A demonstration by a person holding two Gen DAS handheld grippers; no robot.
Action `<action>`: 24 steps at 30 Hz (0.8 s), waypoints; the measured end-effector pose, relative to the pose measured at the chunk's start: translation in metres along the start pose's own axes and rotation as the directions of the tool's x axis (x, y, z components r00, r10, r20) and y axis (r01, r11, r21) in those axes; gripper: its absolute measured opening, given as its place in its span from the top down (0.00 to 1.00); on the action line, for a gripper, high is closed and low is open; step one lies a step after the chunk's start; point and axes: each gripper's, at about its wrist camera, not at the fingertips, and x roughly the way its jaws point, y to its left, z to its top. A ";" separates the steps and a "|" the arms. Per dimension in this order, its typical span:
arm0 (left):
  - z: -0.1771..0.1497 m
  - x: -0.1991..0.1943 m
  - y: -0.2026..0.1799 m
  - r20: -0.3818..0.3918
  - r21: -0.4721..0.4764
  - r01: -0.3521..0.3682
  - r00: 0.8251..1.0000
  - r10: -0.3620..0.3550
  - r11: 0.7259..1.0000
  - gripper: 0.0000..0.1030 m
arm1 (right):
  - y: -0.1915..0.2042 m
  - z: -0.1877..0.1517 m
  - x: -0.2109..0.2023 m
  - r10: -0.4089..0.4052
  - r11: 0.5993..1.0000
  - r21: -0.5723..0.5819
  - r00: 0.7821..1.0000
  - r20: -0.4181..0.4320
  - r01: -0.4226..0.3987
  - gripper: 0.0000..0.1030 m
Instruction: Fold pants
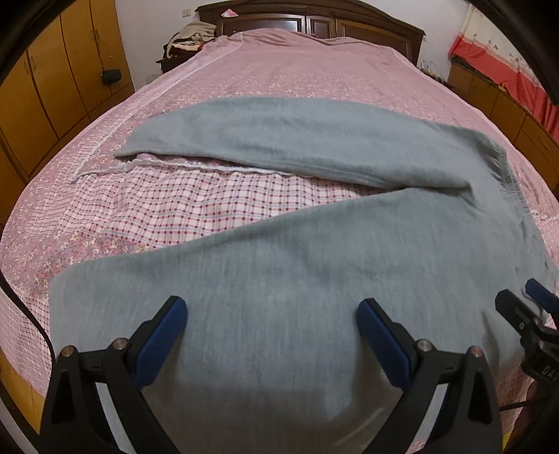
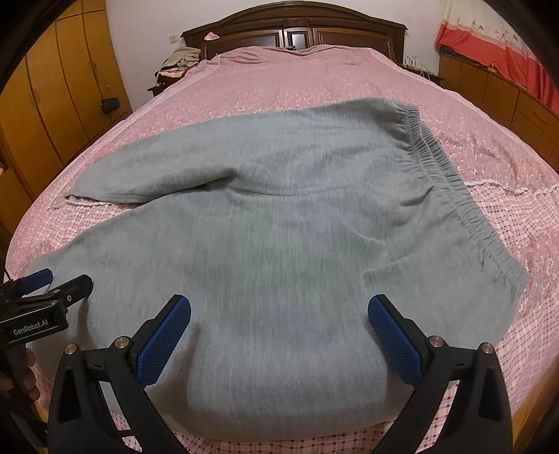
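Note:
Grey sweatpants [image 1: 279, 265] lie spread on the bed, legs parted in a V, the elastic waistband [image 2: 450, 188] at the right. The near leg runs toward me and the far leg [image 1: 265, 136] stretches to the left. My left gripper [image 1: 271, 314] hangs open just above the near leg, nothing between its blue pads. My right gripper [image 2: 278, 310] is open too, above the seat part near the waistband. Each gripper shows in the other's view: the right gripper [image 1: 524, 300] at the right edge, the left gripper [image 2: 56, 284] at the left edge.
The bed [image 1: 314, 73] wears a pink floral cover with a checked pink sheet [image 1: 195, 213] folded back. A dark headboard [image 2: 297, 31] stands behind, clothes [image 1: 190, 38] piled beside it. Orange wardrobes [image 1: 59, 80] line the left, low cabinets [image 2: 506, 94] and a red curtain [image 2: 499, 45] the right.

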 end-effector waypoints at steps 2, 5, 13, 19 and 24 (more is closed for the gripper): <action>0.000 -0.001 -0.001 0.000 0.001 0.001 1.000 -0.001 1.000 0.02 | 0.000 0.000 0.001 -0.003 1.000 -0.002 1.000 -0.002 0.003 0.00; -0.001 -0.001 -0.001 -0.001 0.001 0.001 1.000 -0.001 1.000 0.02 | 0.000 -0.001 0.001 -0.002 1.000 -0.001 1.000 -0.001 0.002 0.00; 0.000 0.001 -0.001 -0.006 0.011 0.005 1.000 -0.004 1.000 0.02 | -0.001 0.000 0.000 -0.008 1.000 0.002 1.000 -0.004 0.008 0.00; 0.010 -0.004 -0.002 0.009 0.043 -0.004 1.000 0.003 0.999 0.02 | -0.003 0.004 -0.003 -0.016 1.000 -0.013 1.000 0.006 0.016 0.00; 0.022 -0.009 0.004 0.027 0.065 0.006 1.000 -0.008 0.998 0.02 | -0.010 0.012 -0.009 -0.033 0.999 -0.007 0.999 0.018 0.033 0.00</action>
